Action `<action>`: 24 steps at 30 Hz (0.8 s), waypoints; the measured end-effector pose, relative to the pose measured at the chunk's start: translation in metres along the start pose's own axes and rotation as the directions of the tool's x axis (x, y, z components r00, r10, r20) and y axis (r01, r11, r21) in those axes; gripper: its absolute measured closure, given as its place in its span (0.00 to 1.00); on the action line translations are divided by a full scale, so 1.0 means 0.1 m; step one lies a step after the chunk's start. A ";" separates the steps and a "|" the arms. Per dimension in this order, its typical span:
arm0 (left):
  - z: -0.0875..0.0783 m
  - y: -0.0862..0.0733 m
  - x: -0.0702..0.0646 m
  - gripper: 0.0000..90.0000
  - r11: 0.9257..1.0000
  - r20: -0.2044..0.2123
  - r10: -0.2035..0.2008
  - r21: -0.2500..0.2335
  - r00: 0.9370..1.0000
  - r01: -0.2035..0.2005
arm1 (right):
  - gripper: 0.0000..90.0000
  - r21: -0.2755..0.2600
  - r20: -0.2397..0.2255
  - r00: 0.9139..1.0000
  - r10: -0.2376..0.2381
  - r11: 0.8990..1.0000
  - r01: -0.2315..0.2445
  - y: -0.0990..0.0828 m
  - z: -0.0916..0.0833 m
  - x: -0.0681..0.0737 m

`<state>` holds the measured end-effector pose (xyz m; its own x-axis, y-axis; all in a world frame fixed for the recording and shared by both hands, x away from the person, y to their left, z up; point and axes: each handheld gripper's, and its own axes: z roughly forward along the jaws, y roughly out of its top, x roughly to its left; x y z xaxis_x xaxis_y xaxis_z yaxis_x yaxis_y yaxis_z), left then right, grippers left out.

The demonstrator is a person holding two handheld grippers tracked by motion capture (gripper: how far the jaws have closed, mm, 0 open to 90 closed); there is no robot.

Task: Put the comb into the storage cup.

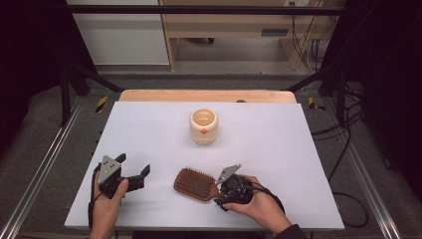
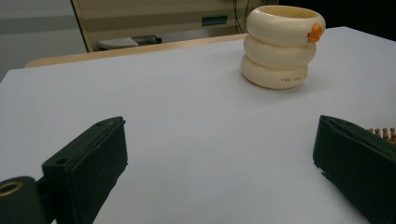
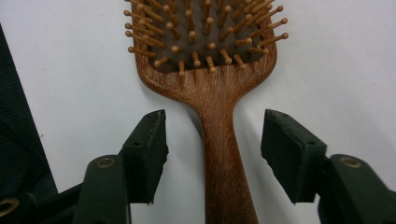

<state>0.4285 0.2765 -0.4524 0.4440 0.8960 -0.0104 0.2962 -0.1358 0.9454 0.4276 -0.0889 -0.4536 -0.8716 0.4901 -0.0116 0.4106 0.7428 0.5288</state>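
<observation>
A wooden paddle hairbrush (image 1: 191, 183) lies bristles up on the white table top (image 1: 268, 144), near the front edge. My right gripper (image 1: 219, 198) is at its handle end. In the right gripper view the brush handle (image 3: 219, 154) runs between the two black jaws, and a gap shows on each side, so the pads do not touch it and the right gripper (image 3: 215, 140) is open. My left gripper (image 1: 133, 165) rests to the left of the brush, wide open with nothing between its jaws. A few bristle tips (image 2: 383, 134) peek past its right jaw.
A cream ribbed cup with an orange mark (image 1: 203, 126) stands upright at the table's middle, farther back; it also shows ahead in the left gripper view (image 2: 280, 46). A wooden strip (image 1: 206, 95) edges the far side. Metal rails run along both sides.
</observation>
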 end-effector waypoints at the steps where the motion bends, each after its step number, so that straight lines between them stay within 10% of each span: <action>1: 0.00 0.00 0.00 0.04 1.000 0.002 -0.001 0.001 1.000 0.001 | 0.47 0.000 -0.004 1.000 0.001 1.000 -0.001 0.00 0.00 0.00; 24: 0.00 0.00 -0.01 0.04 1.000 0.010 0.001 0.003 1.000 -0.001 | 0.68 0.079 -0.031 0.999 -0.019 0.997 0.022 0.07 0.08 0.03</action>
<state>0.4284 0.2756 -0.4520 0.4528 0.8915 -0.0125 0.2978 -0.1380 0.9446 0.4299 -0.0784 -0.4568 -0.8872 0.4613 0.0042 0.4113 0.7870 0.4599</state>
